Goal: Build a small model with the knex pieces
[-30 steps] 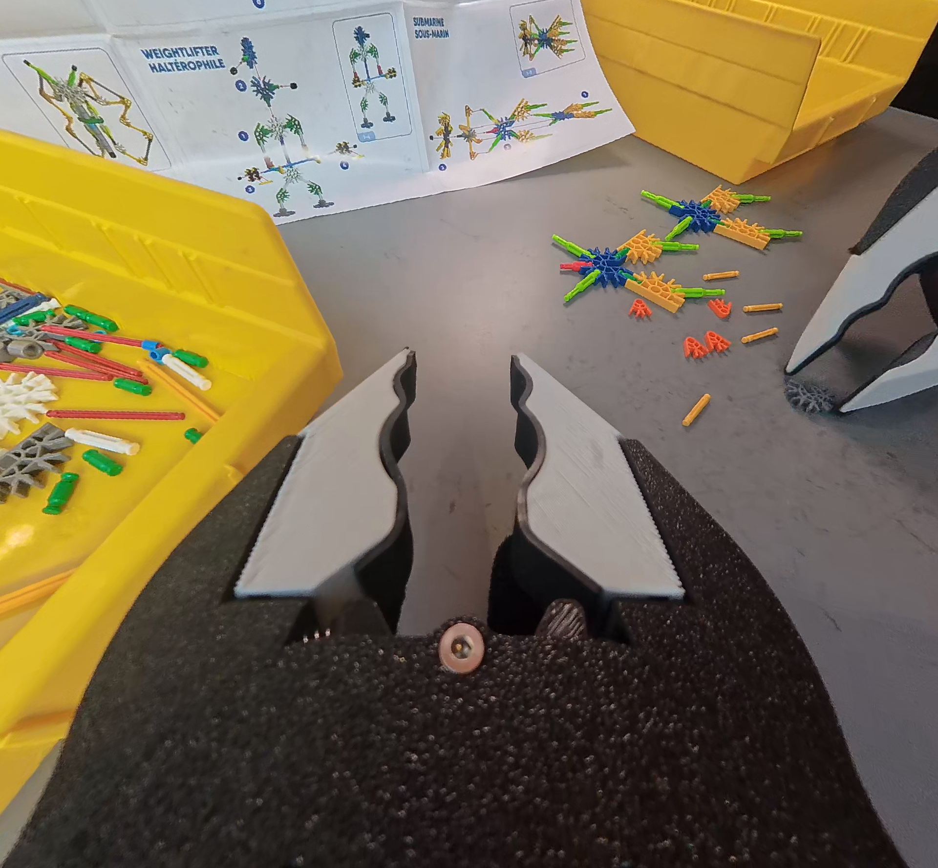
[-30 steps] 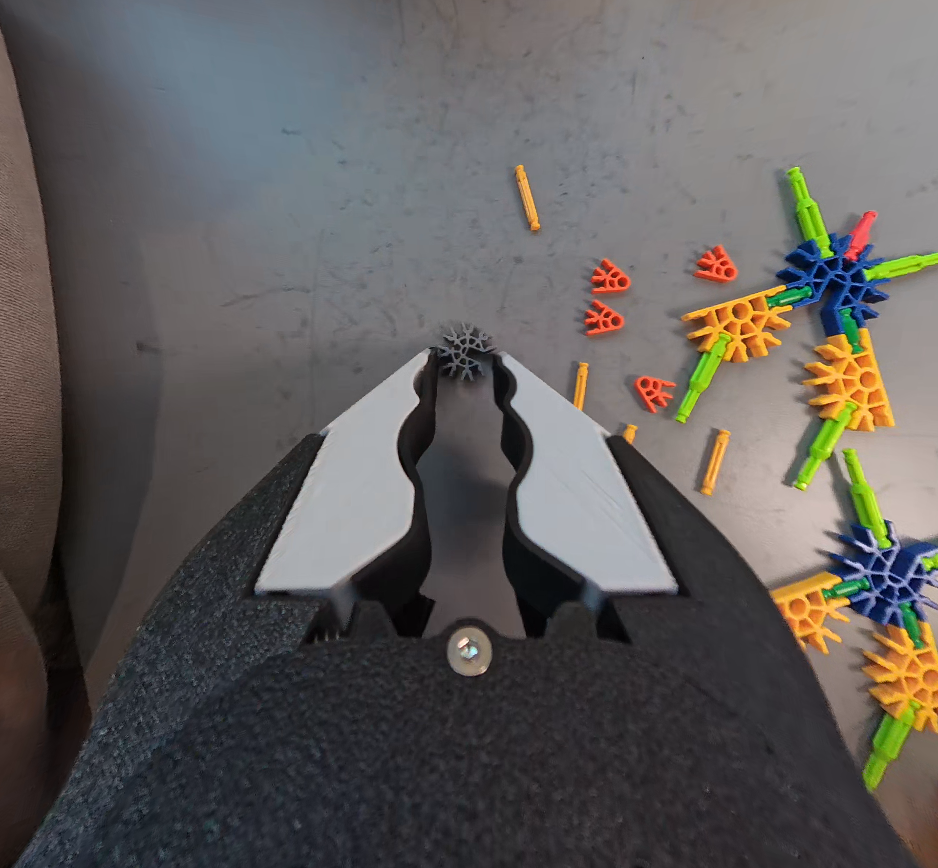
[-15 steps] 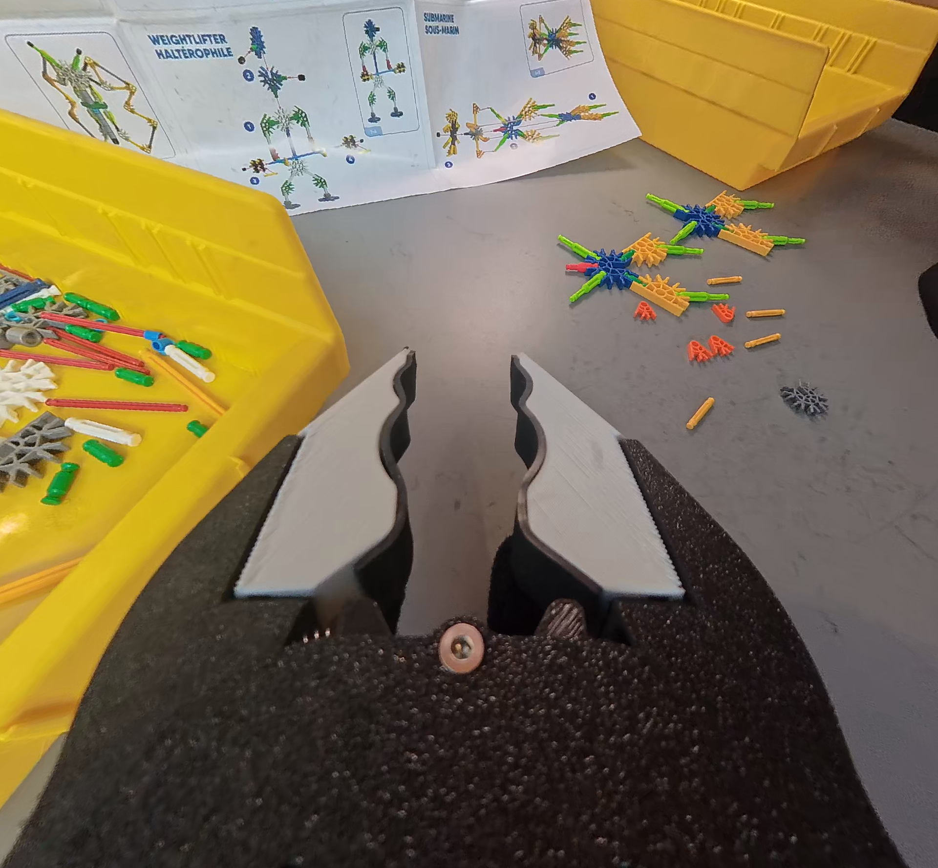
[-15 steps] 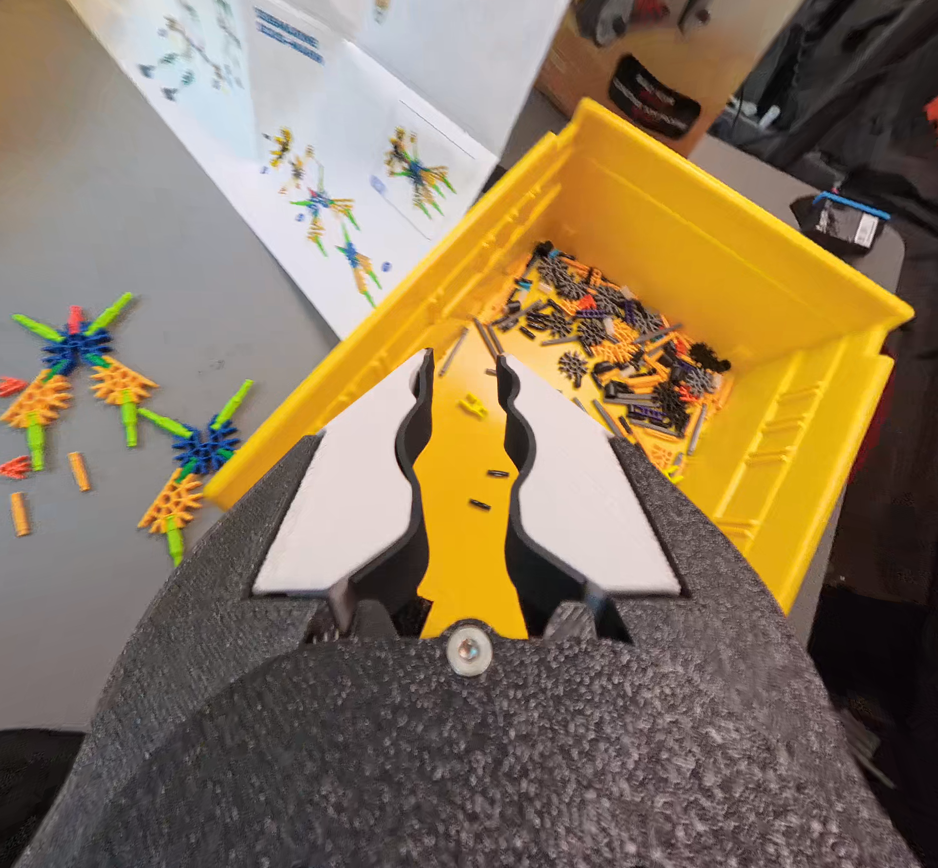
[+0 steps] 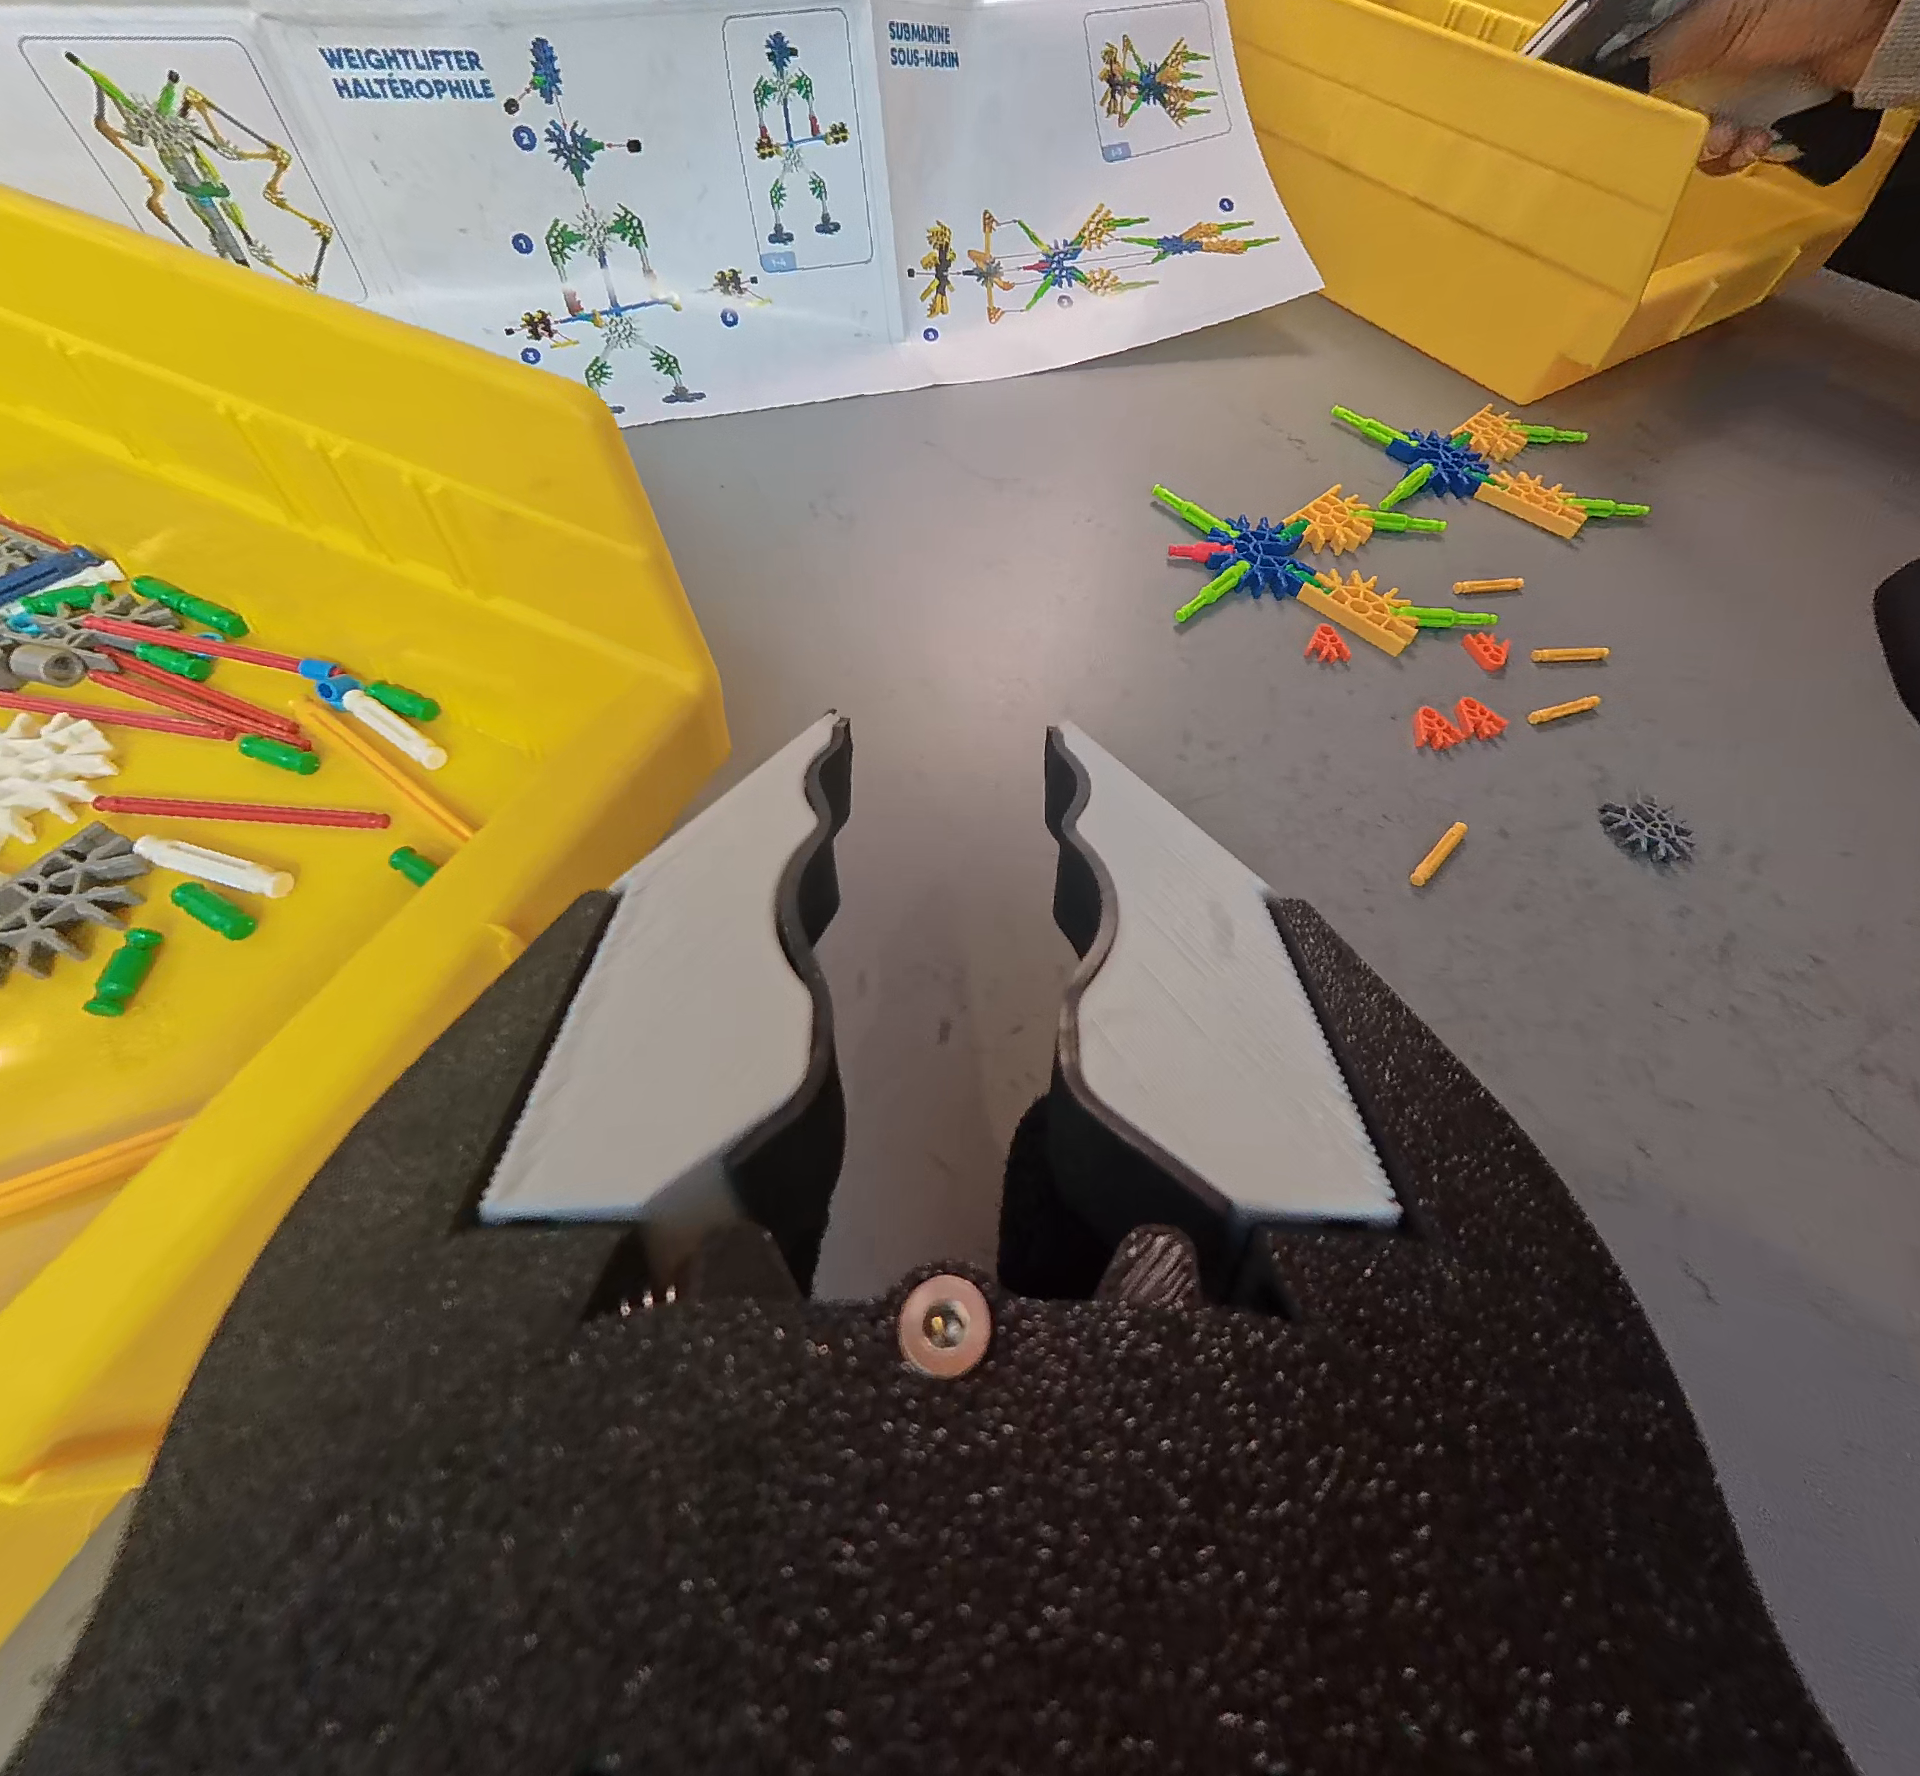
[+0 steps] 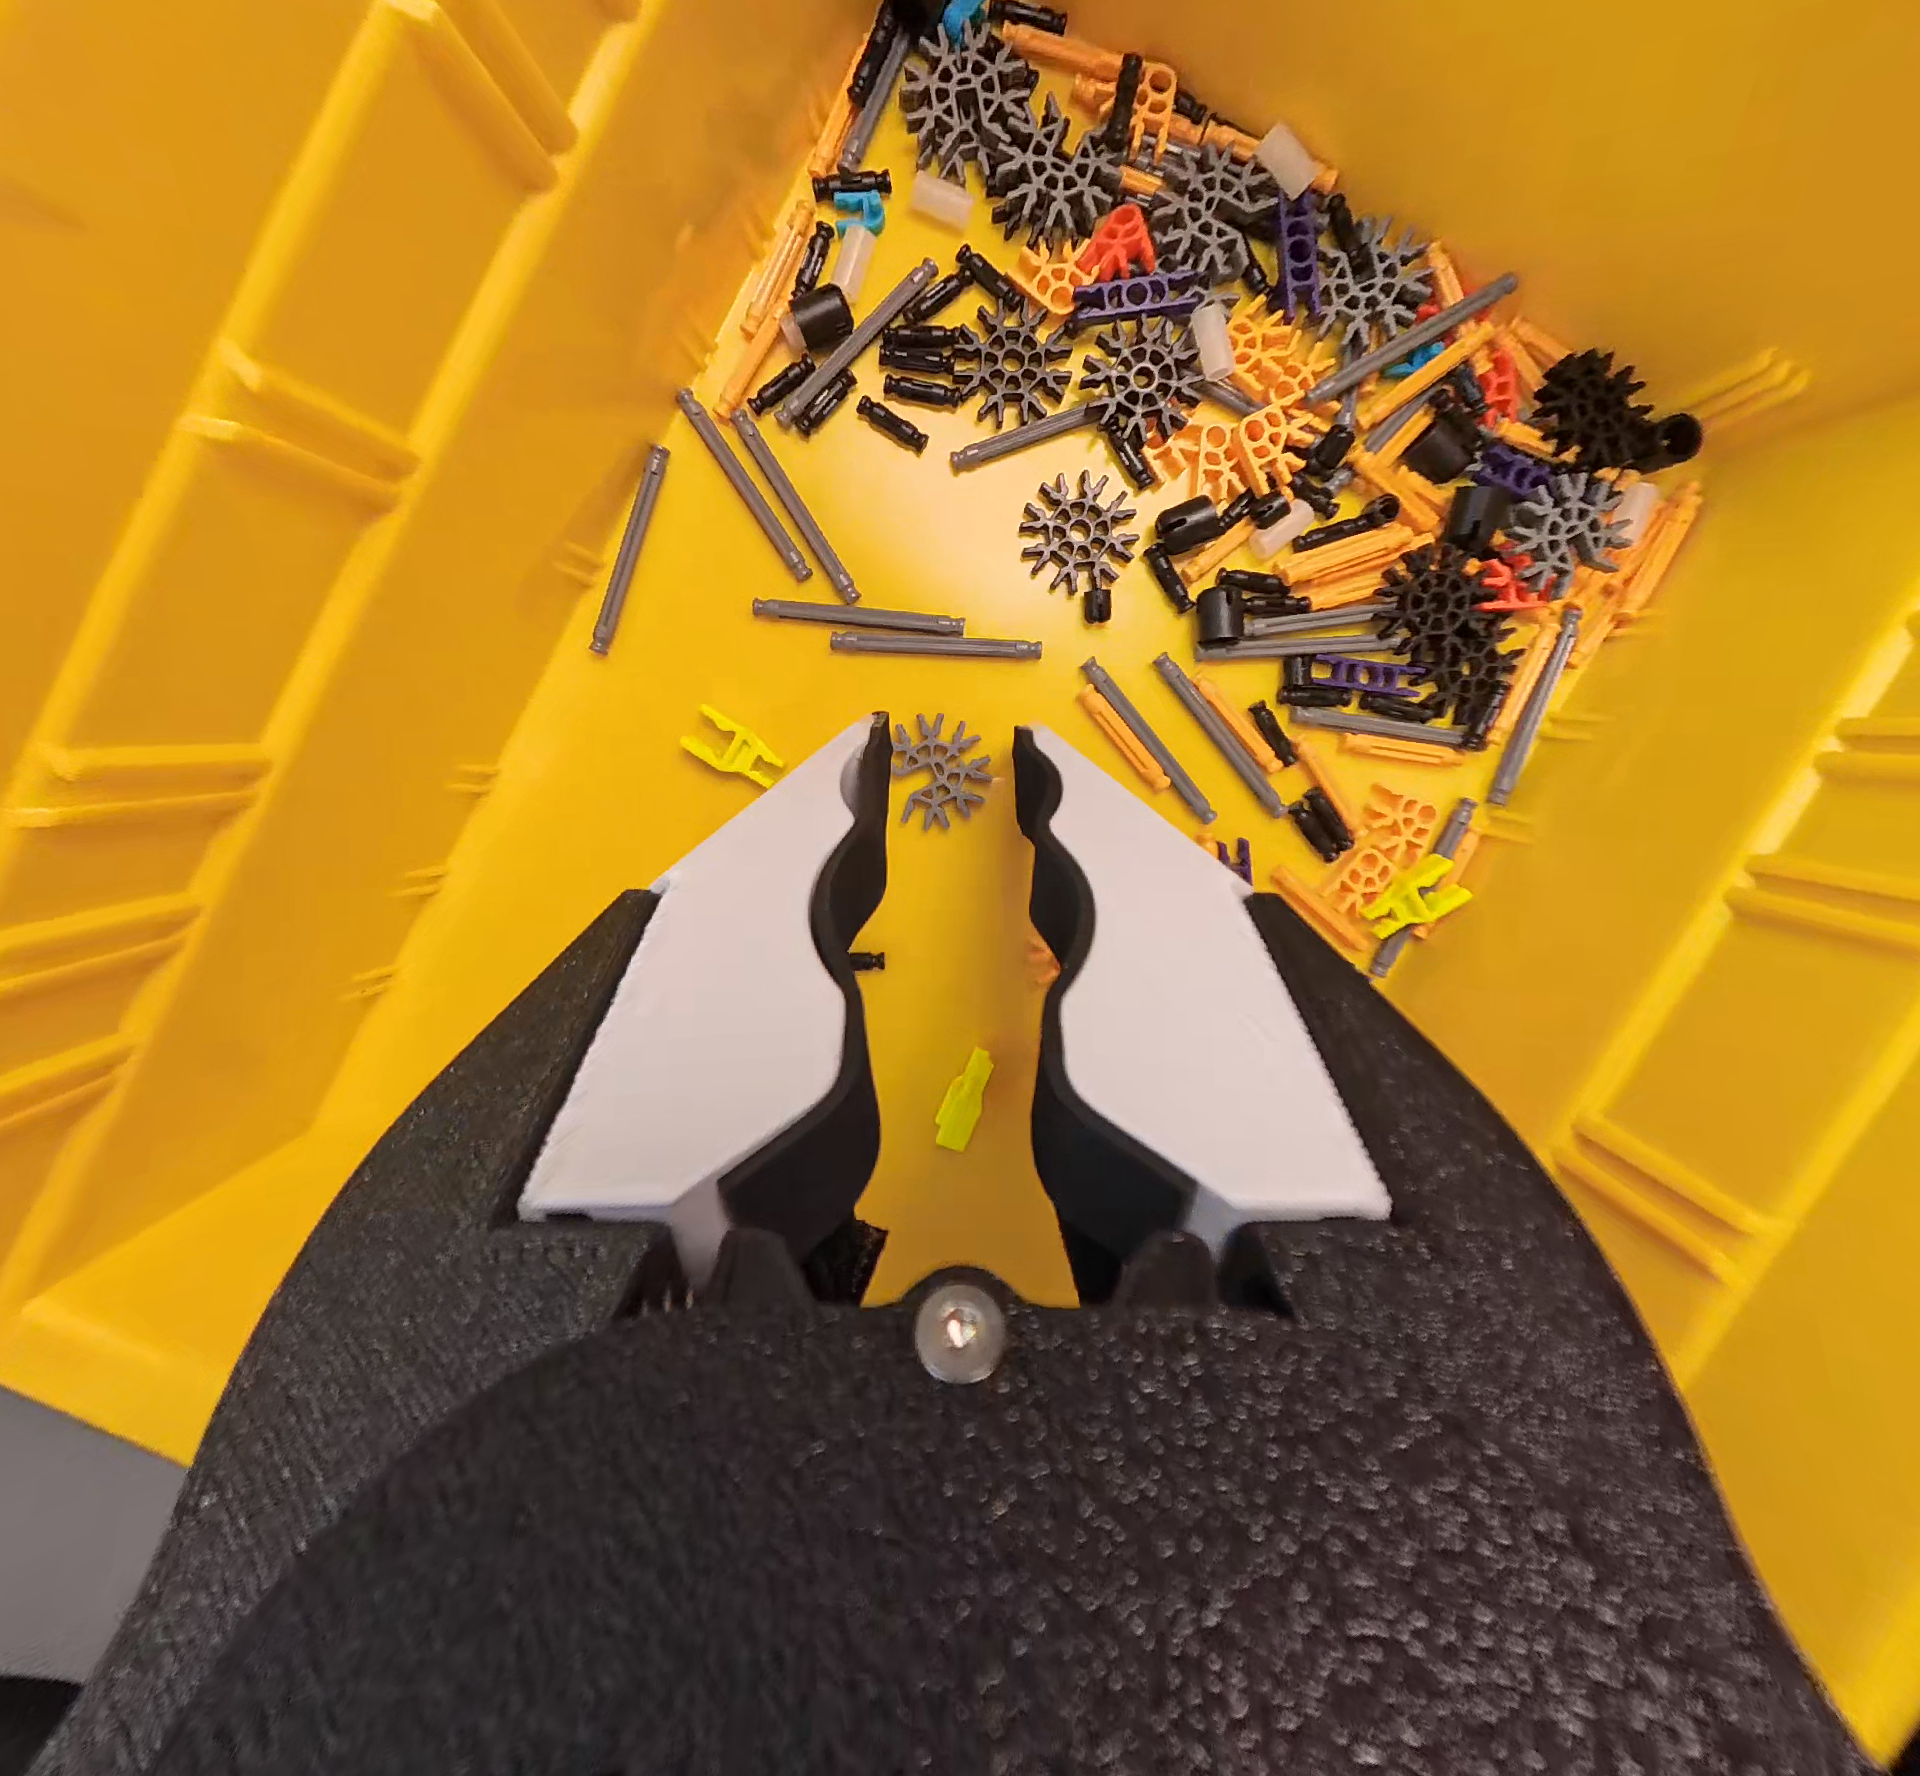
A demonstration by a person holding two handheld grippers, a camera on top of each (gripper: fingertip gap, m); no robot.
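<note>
My right gripper (image 6: 951,739) is open, low inside a yellow bin (image 6: 312,583). A small grey snowflake connector (image 6: 940,770) lies on the bin floor between its fingertips. A heap of grey, black and orange rods and connectors (image 6: 1247,376) fills the far corner. My left gripper (image 5: 945,739) is open and empty above the grey table (image 5: 935,531), beside a near yellow bin (image 5: 468,500) of loose pieces. Two blue, orange and green assemblies (image 5: 1262,557) (image 5: 1444,464) lie on the table. A grey snowflake connector (image 5: 1647,830) lies alone to the right.
A folded instruction sheet (image 5: 623,116) stands at the back. The far yellow bin (image 5: 1455,168) is at the back right, with a hand (image 5: 1787,12) over it. Small orange rods (image 5: 1439,853) and red-orange connectors (image 5: 1455,724) lie scattered. A yellow-green clip (image 6: 964,1098) lies under my right gripper. About 45 centimeters separates my left fingertips from my right. Between my right fingertips and the yellow-green clip (image 6: 964,1098) there is roughly 7 centimeters.
My right gripper let go of the grey snowflake connector on the table, swung to the far yellow bin and dropped down into it. My left gripper has hardly moved.
</note>
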